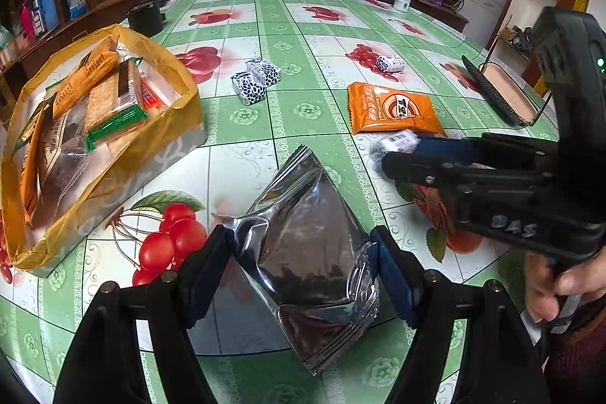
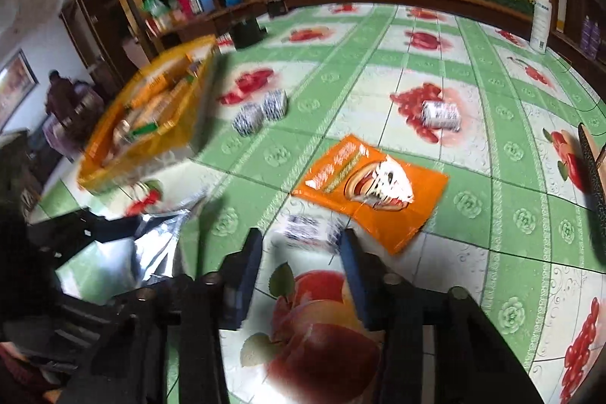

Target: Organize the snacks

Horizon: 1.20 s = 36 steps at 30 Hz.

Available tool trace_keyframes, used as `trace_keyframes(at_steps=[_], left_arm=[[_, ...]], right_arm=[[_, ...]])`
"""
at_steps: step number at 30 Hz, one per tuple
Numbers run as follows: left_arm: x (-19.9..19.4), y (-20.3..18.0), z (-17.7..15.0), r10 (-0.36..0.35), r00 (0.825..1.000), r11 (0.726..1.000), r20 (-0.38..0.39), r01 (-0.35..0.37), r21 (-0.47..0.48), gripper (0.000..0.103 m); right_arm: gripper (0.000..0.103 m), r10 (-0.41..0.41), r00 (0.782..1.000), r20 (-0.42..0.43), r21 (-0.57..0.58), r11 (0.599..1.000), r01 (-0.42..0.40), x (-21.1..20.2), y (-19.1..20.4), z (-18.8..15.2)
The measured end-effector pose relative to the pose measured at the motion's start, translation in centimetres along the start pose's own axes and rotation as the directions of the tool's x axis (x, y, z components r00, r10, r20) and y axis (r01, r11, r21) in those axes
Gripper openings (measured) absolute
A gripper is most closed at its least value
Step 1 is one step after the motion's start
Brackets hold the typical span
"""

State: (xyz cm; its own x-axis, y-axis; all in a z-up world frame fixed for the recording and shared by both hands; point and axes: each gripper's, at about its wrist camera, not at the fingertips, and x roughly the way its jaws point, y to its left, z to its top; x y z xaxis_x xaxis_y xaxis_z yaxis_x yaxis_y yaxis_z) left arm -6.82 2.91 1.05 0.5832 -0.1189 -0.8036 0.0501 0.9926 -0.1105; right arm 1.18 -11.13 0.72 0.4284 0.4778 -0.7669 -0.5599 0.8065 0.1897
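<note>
Gripping a silver foil snack bag (image 1: 310, 252) above the worktop (image 1: 303, 25), the left gripper (image 1: 303, 252) has its jaws pinching the bag's sides. In the right wrist view, the right gripper (image 2: 303, 245) jaws bracket a small patterned candy (image 2: 308, 230) beside an orange packet (image 2: 373, 186); whether they pinch it cannot be told.

- We see a glossy, crinkled silver foil packet (image 1: 303, 252).
- We see a shiny orange plastic packet (image 1: 394, 108).
- We see a smooth, glossy printed tablecloth (image 1: 288, 36).
</note>
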Motion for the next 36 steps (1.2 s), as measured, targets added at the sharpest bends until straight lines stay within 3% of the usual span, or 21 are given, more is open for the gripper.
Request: trace_keyframes(at_steps=[4,13,15,17,20,30,31,33,36], left_arm=[[-0.1,0.1,0.0,-0.012,1.0,1.0,0.005,0.012,-0.008,0.074],[-0.1,0.1,0.0,-0.013,1.0,1.0,0.006,0.013,-0.009,0.074],[-0.1,0.1,0.0,-0.011,1.0,1.0,0.005,0.011,-0.008,0.074],[-0.1,0.2,0.0,-0.013,1.0,1.0,0.006,0.013,-0.008,0.074],[-0.1,0.2,0.0,-0.014,1.0,1.0,0.006,0.014,-0.008,0.074],[0.0,0.2,0.0,-0.024,1.0,1.0,0.008,0.024,-0.009,0.074],[0.0,0.2,0.0,-0.024,1.0,1.0,0.008,0.024,-0.009,0.074],[0.0,0.2,0.0,-0.026,1.0,1.0,0.008,0.026,-0.008,0.074],[-0.1,0.2,0.0,-0.029,1.0,1.0,0.009,0.03,-0.011,0.074]], right_arm=[[0.015,-0.022,1.0,0.015,-0.021,1.0,0.022,0.0,0.4,-0.2],[0.016,0.027,0.999,0.039,-0.003,1.0,-0.027,-0.8,0.3,-0.2],[0.02,0.024,0.999,0.038,-0.003,1.0,-0.024,-0.8,0.5,0.0],[0.032,0.016,0.999,0.032,0.012,1.0,-0.017,-0.5,0.5,0.2],[0.034,0.008,1.0,0.03,0.017,1.0,-0.008,-0.1,0.8,0.4],[0.034,-0.077,0.997,0.028,-0.041,0.996,0.079,1.6,2.2,1.2],[0.033,-0.075,0.997,0.032,-0.041,0.996,0.076,1.6,2.1,1.2],[0.019,-0.065,0.997,0.034,-0.026,0.997,0.066,1.5,1.8,1.1],[0.018,-0.011,1.0,0.025,-0.002,1.0,0.012,1.3,1.3,1.0]])
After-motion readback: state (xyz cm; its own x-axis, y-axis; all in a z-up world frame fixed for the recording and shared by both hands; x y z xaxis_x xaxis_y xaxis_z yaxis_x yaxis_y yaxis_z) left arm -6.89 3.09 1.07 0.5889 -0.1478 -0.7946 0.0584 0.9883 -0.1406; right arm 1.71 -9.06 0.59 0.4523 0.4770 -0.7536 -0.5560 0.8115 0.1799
